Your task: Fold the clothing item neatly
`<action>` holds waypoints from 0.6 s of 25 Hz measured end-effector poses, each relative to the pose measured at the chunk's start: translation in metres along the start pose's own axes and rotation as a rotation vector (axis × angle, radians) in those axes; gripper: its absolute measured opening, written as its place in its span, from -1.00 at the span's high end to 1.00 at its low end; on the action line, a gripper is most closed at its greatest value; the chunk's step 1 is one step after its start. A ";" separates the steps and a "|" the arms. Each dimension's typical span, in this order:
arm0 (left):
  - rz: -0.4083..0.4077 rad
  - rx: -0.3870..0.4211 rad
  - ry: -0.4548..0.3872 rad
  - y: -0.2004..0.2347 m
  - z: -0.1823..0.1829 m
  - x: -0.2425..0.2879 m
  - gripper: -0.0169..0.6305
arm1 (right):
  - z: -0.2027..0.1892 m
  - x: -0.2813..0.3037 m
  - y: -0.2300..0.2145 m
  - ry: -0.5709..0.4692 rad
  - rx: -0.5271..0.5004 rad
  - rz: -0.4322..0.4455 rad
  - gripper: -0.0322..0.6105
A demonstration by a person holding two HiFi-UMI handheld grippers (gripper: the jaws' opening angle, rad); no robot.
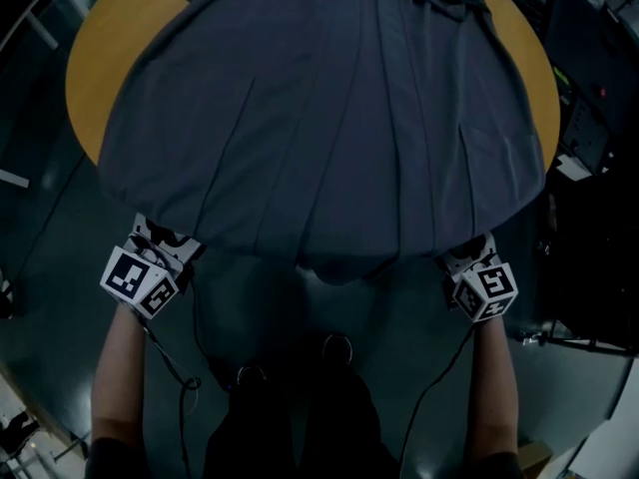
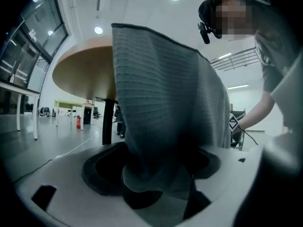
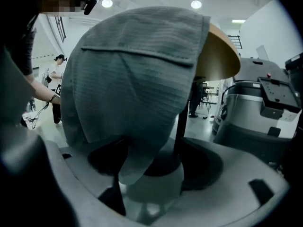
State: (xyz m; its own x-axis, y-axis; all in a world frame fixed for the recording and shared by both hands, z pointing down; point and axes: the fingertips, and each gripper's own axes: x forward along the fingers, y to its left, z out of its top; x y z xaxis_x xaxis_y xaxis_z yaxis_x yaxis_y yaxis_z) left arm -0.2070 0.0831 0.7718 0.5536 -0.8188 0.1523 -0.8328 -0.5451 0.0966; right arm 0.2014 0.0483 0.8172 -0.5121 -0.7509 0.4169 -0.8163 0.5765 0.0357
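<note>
Orange tabletop (image 1: 90, 78) under grey garment (image 1: 329, 118) (dim hall); left gripper (image 2: 151, 171), right gripper (image 3: 154, 167) spread.

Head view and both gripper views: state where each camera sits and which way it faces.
Head view: on the person's head, facing steeply down on the garment over the round table; both forearms, left gripper and right gripper show.
Left gripper view: on the left gripper, facing along its open jaws at the hem; the person's arm at right.
Right gripper view: on the right gripper, same aim; arm at left.
All share garment and table.
</note>
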 end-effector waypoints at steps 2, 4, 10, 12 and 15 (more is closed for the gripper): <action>0.003 0.013 0.022 0.000 0.001 0.001 -0.21 | 0.004 0.003 0.009 0.005 -0.019 -0.016 -0.05; 0.047 0.023 0.045 0.004 0.003 -0.006 0.49 | 0.011 -0.003 0.016 0.012 -0.032 -0.048 0.45; 0.083 0.044 0.115 -0.012 0.033 -0.047 0.86 | 0.039 -0.053 0.051 0.019 0.046 -0.065 0.90; 0.075 0.050 0.130 -0.027 0.052 -0.066 0.86 | 0.055 -0.076 0.062 0.027 0.042 -0.065 0.90; 0.057 0.040 0.106 -0.055 0.096 -0.089 0.86 | 0.087 -0.111 0.073 0.019 0.028 -0.067 0.90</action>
State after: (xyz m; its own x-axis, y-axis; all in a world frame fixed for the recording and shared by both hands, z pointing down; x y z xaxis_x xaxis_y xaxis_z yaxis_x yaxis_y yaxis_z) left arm -0.2103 0.1690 0.6584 0.5000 -0.8261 0.2599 -0.8609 -0.5067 0.0456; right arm 0.1756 0.1454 0.6945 -0.4509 -0.7812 0.4318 -0.8559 0.5156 0.0390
